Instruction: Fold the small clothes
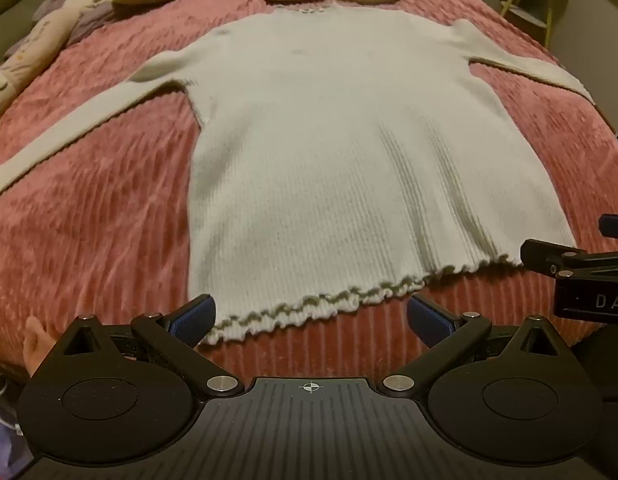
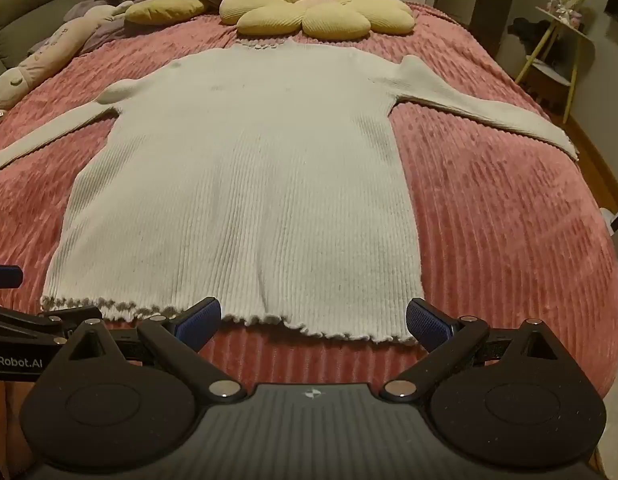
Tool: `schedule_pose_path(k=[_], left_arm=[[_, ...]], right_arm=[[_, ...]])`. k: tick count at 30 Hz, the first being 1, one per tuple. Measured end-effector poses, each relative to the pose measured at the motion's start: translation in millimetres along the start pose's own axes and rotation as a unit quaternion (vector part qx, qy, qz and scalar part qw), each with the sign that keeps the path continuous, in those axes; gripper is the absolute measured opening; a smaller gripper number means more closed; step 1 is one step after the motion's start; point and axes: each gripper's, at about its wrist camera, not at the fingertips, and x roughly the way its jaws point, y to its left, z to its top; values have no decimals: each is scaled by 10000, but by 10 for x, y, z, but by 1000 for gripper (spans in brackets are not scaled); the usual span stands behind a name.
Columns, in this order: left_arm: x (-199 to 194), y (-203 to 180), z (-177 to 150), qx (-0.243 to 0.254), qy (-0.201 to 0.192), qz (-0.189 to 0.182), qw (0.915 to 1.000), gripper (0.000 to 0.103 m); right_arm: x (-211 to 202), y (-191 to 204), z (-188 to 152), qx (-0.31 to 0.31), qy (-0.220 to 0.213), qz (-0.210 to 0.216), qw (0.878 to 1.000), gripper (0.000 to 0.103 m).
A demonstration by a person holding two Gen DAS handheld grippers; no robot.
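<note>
While the white ribbed sweater (image 2: pixel 245 184) lies spread flat and face down or up (which, I cannot tell) across the pink corded bedspread (image 2: pixel 489 208), no fold has been made yet: both sleeves stretch out to the sides and the ruffled hem (image 1: pixel 309 308) runs along the near edge of the bed. The collar points toward the head of the bed, just short of a yellow flower-shaped cushion (image 2: pixel 309 8).

This looks like the very start of the folding, the approach before a first grasp. The next move likely calls for each tool to come down on the hem or on a sleeve, pinch only the knit and not the blanket under it, and carry it over evenly so the soft, stretchy fabric does not bunch.

The left tool (image 1: pixel 309 318) hovers over the hem near its left corner with its blue-padded fingers spread wide; the hem shows in the gap between them, but the pads press on nothing. The right tool (image 2: pixel 313 318) hangs over the hem toward its right corner, likewise spread as wide as it goes and empty. Each tool's tip shows at the edge of the other's view, so they sit side by side.

Farther out, a long plush toy (image 2: pixel 49 56) lies along the left of the bed, and a small yellow-legged side table (image 2: pixel 557 52) stands to the right.
</note>
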Motion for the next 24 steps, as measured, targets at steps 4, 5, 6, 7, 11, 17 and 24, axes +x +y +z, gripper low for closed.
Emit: schedule_pose_path(k=[4, 5, 6, 7, 11, 17, 24], left_arm=[[-7, 2, -49, 60, -102, 40, 9999, 103], [-9, 1, -55, 65, -92, 53, 9999, 103], [-6, -20, -27, 62, -24, 85, 9999, 103], [1, -39, -15, 54, -6, 77, 10000, 103], [-17, -24, -29, -1, -28, -2, 10000, 103], [-19, -24, -11, -28, -2, -47, 10000, 103], [-9, -16, -18, -35, 9, -58, 10000, 103]], right_arm=[[4, 4, 8, 3, 7, -58, 10000, 99], [5, 9, 8, -19, -1, -70, 10000, 99], [4, 7, 7, -21, -11, -62, 10000, 99], [-5, 31, 21, -19, -13, -56, 10000, 99], [-20, 16, 12, -16, -38, -37, 10000, 99], [-20, -22, 1, 6, -64, -2, 10000, 99], [-25, -25, 0, -7, -86, -5, 10000, 99]])
